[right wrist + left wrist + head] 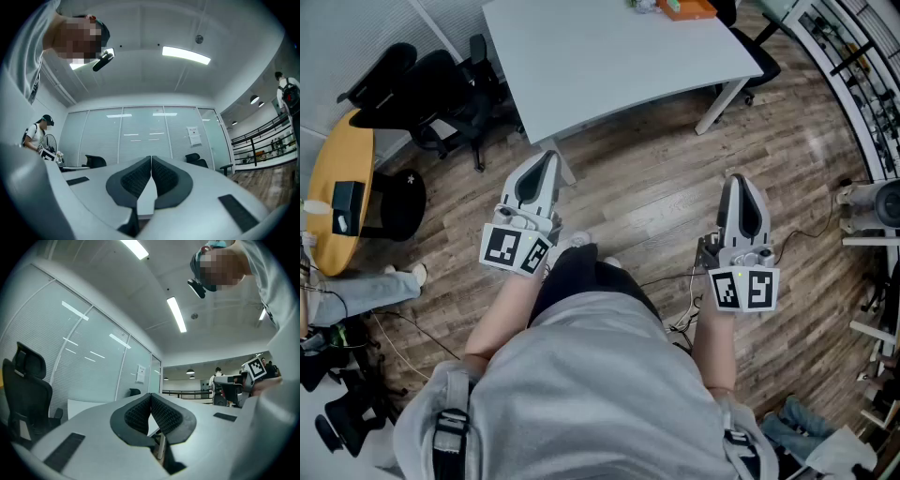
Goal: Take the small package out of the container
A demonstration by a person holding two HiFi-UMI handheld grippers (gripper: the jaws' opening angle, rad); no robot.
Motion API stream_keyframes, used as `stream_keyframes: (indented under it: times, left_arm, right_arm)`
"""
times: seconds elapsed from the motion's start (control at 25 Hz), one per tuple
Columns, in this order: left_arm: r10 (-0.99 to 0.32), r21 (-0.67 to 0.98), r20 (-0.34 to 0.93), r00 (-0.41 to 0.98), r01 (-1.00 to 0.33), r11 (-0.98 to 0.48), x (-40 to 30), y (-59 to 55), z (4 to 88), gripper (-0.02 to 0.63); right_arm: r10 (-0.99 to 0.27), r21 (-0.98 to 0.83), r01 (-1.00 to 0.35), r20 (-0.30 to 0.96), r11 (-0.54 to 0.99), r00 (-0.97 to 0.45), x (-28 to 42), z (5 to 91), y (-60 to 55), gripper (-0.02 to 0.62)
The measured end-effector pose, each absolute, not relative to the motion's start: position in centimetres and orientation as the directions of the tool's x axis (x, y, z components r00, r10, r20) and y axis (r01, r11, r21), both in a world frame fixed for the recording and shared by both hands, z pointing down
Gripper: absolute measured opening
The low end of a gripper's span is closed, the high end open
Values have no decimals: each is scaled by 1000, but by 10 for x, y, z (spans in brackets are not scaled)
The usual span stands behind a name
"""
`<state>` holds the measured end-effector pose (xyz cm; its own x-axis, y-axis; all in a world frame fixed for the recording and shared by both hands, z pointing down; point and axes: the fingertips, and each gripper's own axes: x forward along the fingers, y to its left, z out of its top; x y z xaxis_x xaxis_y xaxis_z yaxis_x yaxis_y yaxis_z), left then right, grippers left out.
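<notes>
An orange container (687, 8) sits at the far edge of the white table (609, 52), with a small pale object (645, 5) beside it that I cannot identify. My left gripper (545, 157) hangs over the wooden floor just short of the table's near edge. Its jaws are shut and empty, pads touching in the left gripper view (151, 398). My right gripper (739, 180) is held to the right of the table leg, also shut on nothing, as the right gripper view (151, 160) shows. Both point up and forward, well away from the container.
Black office chairs (441, 89) stand left of the table. A round wooden table (337, 187) with a black box is at the far left, and another person's leg (356, 292) is below it. Shelving (862, 75) lines the right side. Cables (680, 314) lie on the floor.
</notes>
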<state>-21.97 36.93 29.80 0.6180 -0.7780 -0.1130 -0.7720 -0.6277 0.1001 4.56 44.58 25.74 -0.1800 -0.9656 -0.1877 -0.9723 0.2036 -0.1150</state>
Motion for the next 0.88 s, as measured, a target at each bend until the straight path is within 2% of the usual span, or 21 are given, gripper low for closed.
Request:
stream_keyframes:
  times: [0.48, 0.88]
  left_arm:
    - [-768, 98, -112, 630, -762, -640, -212, 356, 294, 20]
    - [-739, 122, -128, 662, -728, -674, -195, 254, 302, 20]
  right_arm:
    - [-956, -142, -961, -208, 238, -206, 41, 257, 431, 49]
    - [-965, -124, -968, -173, 219, -197, 45, 264, 338, 49]
